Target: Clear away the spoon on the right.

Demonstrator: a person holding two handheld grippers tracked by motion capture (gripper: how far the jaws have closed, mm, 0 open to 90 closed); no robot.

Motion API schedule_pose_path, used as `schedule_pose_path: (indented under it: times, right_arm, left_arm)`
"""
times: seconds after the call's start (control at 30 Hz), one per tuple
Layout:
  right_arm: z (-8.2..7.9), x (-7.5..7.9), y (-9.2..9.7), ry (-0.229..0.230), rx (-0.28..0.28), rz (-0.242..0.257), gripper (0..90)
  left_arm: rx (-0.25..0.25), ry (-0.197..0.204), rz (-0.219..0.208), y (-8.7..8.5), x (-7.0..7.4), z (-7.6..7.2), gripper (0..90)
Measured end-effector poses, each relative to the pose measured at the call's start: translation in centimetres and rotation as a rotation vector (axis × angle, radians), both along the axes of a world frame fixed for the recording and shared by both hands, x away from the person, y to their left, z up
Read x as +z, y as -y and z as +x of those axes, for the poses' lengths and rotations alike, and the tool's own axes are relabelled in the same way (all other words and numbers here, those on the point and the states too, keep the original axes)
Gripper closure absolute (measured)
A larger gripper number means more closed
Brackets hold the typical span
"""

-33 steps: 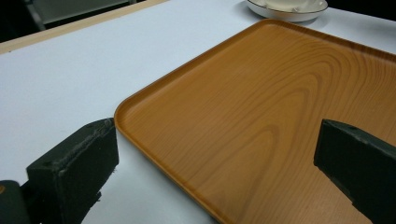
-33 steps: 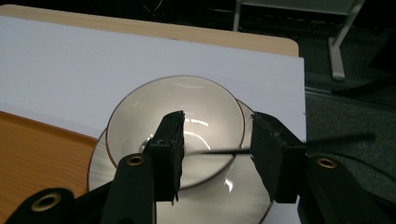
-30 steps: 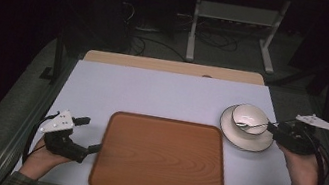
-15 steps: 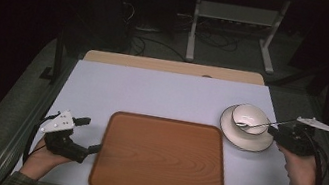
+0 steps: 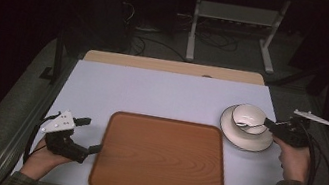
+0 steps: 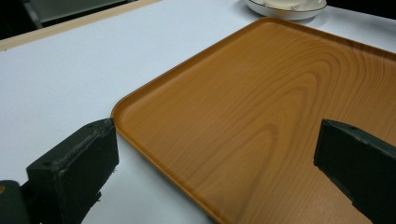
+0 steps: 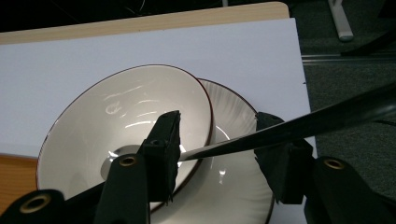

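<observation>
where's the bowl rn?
In the high view the bowl sits on the white plate at the table's right side, just beyond the wooden tray's far right corner, with the right gripper at its rim.

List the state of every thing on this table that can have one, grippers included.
Brown wooden tray: bare, flat on the table.
White bowl with dark rim: upright on the saucer, a spoon inside.
White saucer: under the bowl.
Metal spoon: bowl end in the bowl, handle between the right jaws.
Left gripper: open, holding nothing.
Right gripper: open, astride the bowl's rim.
</observation>
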State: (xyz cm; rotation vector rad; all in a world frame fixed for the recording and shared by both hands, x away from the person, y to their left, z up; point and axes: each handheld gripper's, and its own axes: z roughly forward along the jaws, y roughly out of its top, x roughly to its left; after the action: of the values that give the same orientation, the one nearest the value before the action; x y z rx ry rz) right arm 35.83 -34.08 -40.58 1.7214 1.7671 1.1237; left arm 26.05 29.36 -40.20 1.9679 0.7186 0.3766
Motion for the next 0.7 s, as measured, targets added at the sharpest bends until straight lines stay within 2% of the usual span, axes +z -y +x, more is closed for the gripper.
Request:
schedule_pose_path:
  times: [0.27,0.7]
  right_arm:
    - [0.47,-0.40,-0.43,-0.013,-0.003,0.011,51.0]
    - [0.96,-0.72,-0.71,-0.011,0.010,-0.018,57.9]
  left_arm:
    - [-0.002,0.001,0.002,0.01,0.01,-0.02,0.0]
    - [-0.001,0.002,0.003,0.04,0.04,-0.07,0.0]
